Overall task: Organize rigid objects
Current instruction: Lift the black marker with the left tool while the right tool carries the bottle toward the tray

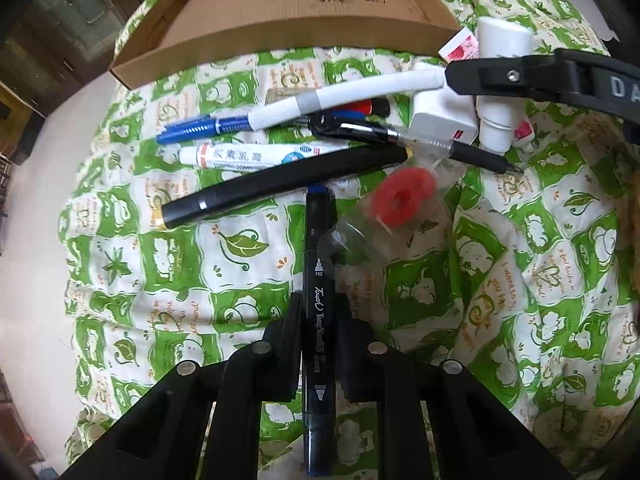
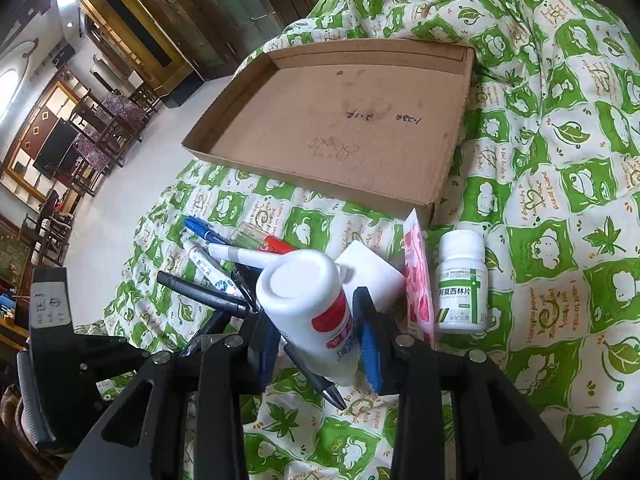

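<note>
Left gripper (image 1: pixel 318 344): jaws closed on black art marker (image 1: pixel 318 292), lengthwise between them, over green-patterned quilt (image 1: pixel 168 264). Right gripper (image 2: pixel 316 328): jaws clamped on white red-labelled bottle (image 2: pixel 308 300). Cardboard tray (image 2: pixel 448 196) lies beyond the pen pile (image 1: pixel 280 136), nothing in it.

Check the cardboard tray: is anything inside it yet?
The cardboard tray holds no objects; only handwritten marks show on its floor. Its near inner edge is hidden behind the front wall.
</note>
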Available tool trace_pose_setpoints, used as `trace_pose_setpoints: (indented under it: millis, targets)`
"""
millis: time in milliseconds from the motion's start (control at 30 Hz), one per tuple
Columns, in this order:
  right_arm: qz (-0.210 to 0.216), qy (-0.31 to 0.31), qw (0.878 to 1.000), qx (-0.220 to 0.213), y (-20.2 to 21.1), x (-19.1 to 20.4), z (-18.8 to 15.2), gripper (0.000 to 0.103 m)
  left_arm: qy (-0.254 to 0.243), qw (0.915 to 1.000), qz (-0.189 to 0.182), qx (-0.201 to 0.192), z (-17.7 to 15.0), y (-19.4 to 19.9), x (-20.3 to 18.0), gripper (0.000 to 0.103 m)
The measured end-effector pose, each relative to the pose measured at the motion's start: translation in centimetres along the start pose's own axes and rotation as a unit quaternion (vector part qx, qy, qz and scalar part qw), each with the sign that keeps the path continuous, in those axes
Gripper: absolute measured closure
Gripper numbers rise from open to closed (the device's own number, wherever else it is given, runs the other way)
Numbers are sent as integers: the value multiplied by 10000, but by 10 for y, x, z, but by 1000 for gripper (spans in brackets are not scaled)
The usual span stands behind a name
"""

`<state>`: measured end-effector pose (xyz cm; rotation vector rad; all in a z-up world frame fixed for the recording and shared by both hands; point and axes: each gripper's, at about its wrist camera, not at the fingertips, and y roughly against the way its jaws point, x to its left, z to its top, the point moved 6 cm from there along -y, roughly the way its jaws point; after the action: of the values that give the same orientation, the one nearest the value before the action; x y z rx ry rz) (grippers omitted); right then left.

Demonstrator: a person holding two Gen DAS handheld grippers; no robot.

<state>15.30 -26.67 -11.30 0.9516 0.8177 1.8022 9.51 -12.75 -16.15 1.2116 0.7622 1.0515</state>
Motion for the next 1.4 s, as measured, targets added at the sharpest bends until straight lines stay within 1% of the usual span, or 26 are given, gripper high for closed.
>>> trace_pose_setpoints:
  millis: [133,233,333,400,567,600,667,900,1133,1400]
  targets:
    - [18,3,10000,-34,1,1,1,69,-44,9996,163,-234,-2,10,-2,89]
    - [31,16,10000,-72,3,1,1,69,-45,9991,184,-377,-2,19,-5,89]
    - [46,29,9999,-93,5,2,1,69,-7,9987,115,-500,-4,24,-1,89]
    - [52,30,9999,-99,6,2,1,69,3,9985,43,-554,-12,29,1,89]
    - [78,12,9999,-132,8,2,1,69,59,9979,-76,-635,-19,50,-9,89]
    - [90,10,9999,-139,8,2,1,69,44,9978,-59,-656,-15,57,2,89]
    - [102,12,9998,-145,9,3,1,69,18,9974,59,-719,-14,79,3,89]
    - [222,-35,9995,-219,16,4,3,70,-95,9949,371,-931,2,89,4,89]
    - [369,-83,9987,-341,25,7,10,71,-126,9929,473,-1088,19,95,10,89]
    - [346,-84,9983,-466,33,5,24,73,-93,9919,457,-1183,39,97,18,89]
